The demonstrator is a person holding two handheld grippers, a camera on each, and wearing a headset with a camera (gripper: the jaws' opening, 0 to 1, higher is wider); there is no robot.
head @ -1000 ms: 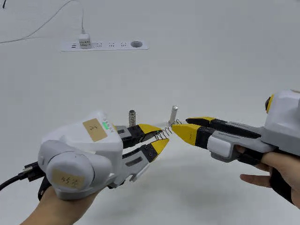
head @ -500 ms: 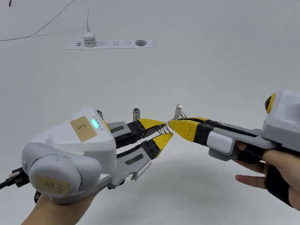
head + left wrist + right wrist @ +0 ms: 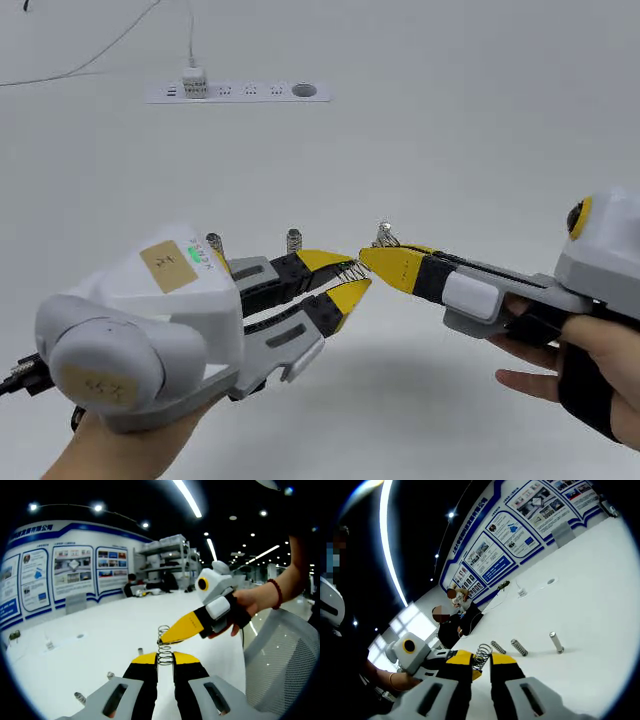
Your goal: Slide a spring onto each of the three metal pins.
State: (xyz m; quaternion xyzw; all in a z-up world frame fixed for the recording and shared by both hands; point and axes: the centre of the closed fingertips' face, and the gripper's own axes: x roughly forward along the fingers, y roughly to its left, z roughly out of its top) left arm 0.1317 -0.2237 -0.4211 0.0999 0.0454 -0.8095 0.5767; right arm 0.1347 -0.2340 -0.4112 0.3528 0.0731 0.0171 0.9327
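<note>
Left gripper (image 3: 165,658) and right gripper (image 3: 481,658) both pinch one spring (image 3: 164,641), jaws narrow. This seems the last spring; next it needs aligning over the bare pin (image 3: 554,642).

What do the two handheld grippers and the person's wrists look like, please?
Both the left gripper and right gripper have white-grey bodies and black jaws with yellow tips. The left bears tan handwritten labels, a green light and a black cable; a red bead bracelet circles the right wrist.

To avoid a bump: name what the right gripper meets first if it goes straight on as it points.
Probably the left gripper, whose jaws hold the spring that the right gripper also pinches; depth unclear.
</note>
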